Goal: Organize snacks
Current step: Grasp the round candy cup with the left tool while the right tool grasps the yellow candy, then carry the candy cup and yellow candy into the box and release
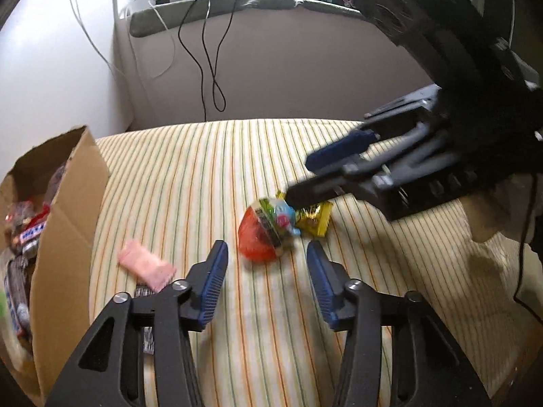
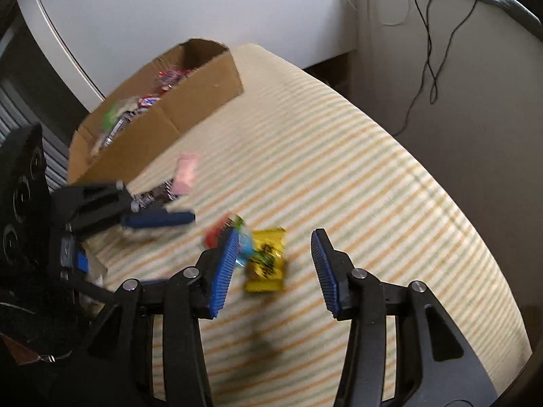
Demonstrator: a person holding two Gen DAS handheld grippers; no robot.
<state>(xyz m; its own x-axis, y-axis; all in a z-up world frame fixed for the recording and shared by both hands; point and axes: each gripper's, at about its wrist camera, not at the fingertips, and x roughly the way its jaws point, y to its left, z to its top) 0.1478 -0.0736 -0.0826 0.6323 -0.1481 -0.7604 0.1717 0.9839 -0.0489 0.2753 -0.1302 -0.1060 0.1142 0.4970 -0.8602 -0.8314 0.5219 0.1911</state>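
Observation:
A red egg-shaped snack with a colourful label (image 1: 263, 234) lies mid-table, touching a yellow wrapped snack (image 1: 314, 218) behind it. My left gripper (image 1: 268, 252) is open, just in front of the red egg. My right gripper (image 2: 275, 240) is open above the yellow snack (image 2: 266, 261), its left finger partly hiding the red egg (image 2: 213, 235). In the left wrist view the right gripper (image 1: 302, 181) reaches in from the right over both snacks. A pink snack (image 1: 146, 268) and a dark wrapped bar (image 1: 142, 292) lie to the left, by a cardboard box (image 1: 68, 234) of snacks.
The table has a striped yellow cloth (image 1: 237, 156) that ends at a far edge. Cables (image 1: 207, 64) hang on the wall behind. The cardboard box (image 2: 190, 101) stands at the table's left edge and holds several wrapped bars. The left gripper (image 2: 159, 218) shows in the right wrist view.

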